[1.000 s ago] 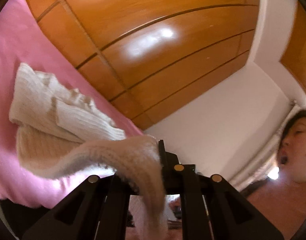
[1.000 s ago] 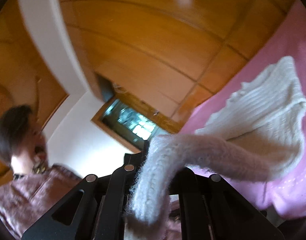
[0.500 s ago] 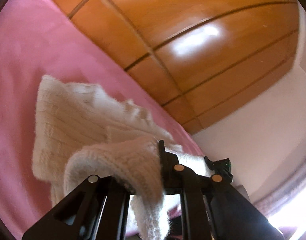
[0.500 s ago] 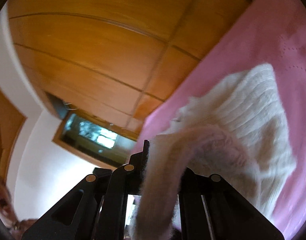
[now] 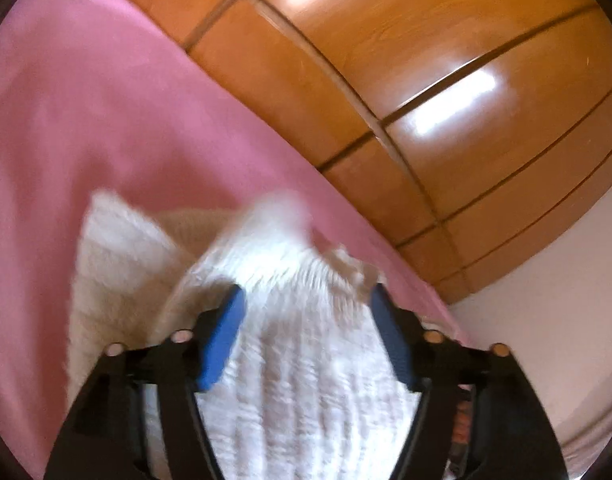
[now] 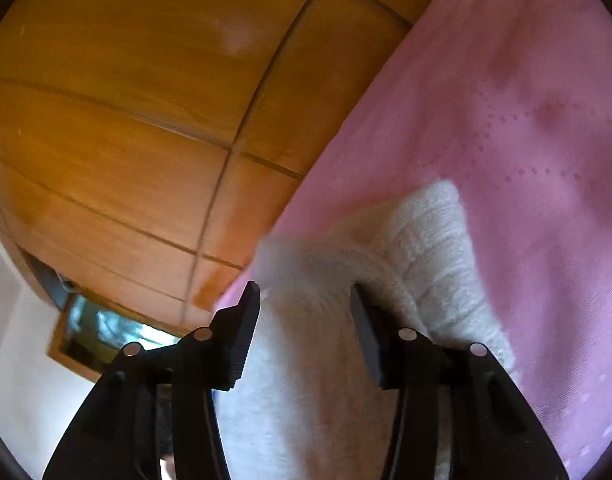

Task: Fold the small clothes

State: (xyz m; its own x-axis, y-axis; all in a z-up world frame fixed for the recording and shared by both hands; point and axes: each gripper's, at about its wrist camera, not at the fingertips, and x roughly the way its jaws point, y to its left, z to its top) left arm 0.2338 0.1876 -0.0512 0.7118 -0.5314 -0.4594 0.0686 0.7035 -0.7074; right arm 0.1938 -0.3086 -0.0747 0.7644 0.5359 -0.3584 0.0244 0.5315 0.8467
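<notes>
A cream ribbed knit sweater (image 5: 122, 280) lies folded on the pink bed cover (image 5: 86, 128). My left gripper (image 5: 307, 300) is over it, jaws opening, and the folded-over knit edge (image 5: 290, 380) lies loose between the blue pads (image 5: 222, 340) without being pressed. In the right wrist view the same sweater (image 6: 437, 264) lies on the pink cover (image 6: 545, 120). My right gripper (image 6: 306, 296) is also opening, with the knit edge (image 6: 309, 360) slack between its black fingers (image 6: 244, 336). The lower part of the garment is hidden behind both grippers.
Glossy wooden wardrobe doors (image 5: 425, 80) rise just behind the bed, also seen as wooden doors (image 6: 126, 100) in the right wrist view. A white wall (image 5: 565, 280) stands to the right, and a framed opening (image 6: 102, 328) shows low at the left.
Both grippers carried the sweater's edge forward and down over the rest of the garment, then let go of it; both were shut on the knit before. The person has left both views.
</notes>
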